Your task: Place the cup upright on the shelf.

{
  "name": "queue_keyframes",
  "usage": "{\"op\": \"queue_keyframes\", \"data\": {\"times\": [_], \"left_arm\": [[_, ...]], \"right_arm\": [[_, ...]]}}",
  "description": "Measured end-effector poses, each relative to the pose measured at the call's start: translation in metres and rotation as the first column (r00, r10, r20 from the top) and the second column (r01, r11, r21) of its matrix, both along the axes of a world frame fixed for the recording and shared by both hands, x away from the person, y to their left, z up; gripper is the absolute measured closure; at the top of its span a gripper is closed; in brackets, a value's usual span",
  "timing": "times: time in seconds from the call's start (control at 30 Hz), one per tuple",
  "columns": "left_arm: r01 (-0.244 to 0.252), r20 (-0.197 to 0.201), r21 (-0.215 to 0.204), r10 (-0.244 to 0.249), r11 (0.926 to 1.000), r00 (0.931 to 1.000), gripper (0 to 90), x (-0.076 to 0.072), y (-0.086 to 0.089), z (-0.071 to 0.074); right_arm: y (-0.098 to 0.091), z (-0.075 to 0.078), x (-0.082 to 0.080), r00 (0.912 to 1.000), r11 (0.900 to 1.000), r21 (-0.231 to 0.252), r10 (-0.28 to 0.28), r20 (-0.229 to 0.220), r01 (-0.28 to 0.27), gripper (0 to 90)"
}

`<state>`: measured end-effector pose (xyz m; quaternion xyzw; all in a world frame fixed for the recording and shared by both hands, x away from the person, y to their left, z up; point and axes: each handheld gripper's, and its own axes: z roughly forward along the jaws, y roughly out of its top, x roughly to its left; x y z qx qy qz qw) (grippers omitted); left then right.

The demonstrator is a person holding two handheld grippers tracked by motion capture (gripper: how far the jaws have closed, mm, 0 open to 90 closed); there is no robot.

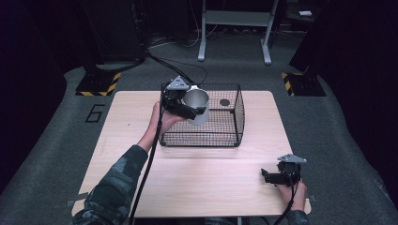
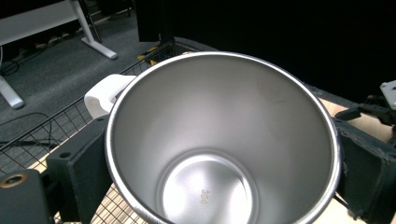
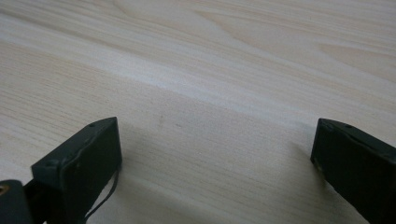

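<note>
A steel mug [image 1: 197,104] with a white handle [image 2: 105,93] hangs tilted over the left part of a black wire basket [image 1: 227,136]. My left gripper [image 1: 187,103] is shut on the mug, one jaw on each side of its wall. In the left gripper view I look straight into the mug's [image 2: 219,149] shiny inside, which holds nothing. My right gripper [image 1: 270,177] rests low over the table's near right corner, open, with bare wood between its fingers [image 3: 79,163].
The wooden table [image 1: 141,140] carries the basket at its far middle. A small dark disc [image 1: 225,102] lies on the basket floor at the back right. Grey carpet, stand bases and a desk frame [image 1: 234,28] lie beyond the table.
</note>
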<state>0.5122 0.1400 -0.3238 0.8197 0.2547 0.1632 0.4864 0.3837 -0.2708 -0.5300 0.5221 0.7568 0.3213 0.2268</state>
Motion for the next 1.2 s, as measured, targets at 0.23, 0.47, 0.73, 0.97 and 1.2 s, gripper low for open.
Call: {"op": "queue_keyframes", "data": {"times": [0.23, 0.47, 0.73, 0.97, 1.2], "left_arm": [[-0.02, -0.024, 0.009, 0.021, 0.9997, 0.9995, 6.8, 0.014, -0.003, -0.012], [-0.032, -0.038, 0.028, 0.033, 0.9991, 0.9987, 6.8, 0.028, -0.004, -0.024], [-0.03, -0.069, 0.051, 0.034, 0.9983, 0.997, 6.8, 0.042, -0.008, -0.038], [-0.036, -0.095, 0.081, 0.044, 0.9961, 0.9945, 6.8, 0.054, -0.011, -0.052], [-0.031, -0.112, 0.109, 0.044, 0.9936, 0.9927, 6.8, 0.062, -0.014, -0.062]], "right_arm": [[0.0, 0.0, 0.0, 1.0, 1.0, 0.0, -0.001, 0.0, 0.001, 1.4], [0.0, 0.0, 0.0, 1.0, 1.0, 0.001, -0.003, 0.0, 0.003, 1.6], [0.0, 0.0, 0.0, 1.0, 0.9999, 0.008, -0.009, 0.001, 0.009, 1.6], [0.0, 0.0, 0.0, 1.0, 1.0, 0.001, -0.005, 0.001, 0.005, 1.9], [0.001, 0.0, -0.001, 0.9999, 0.9999, 0.006, -0.012, -0.002, 0.012, 2.0]]}}
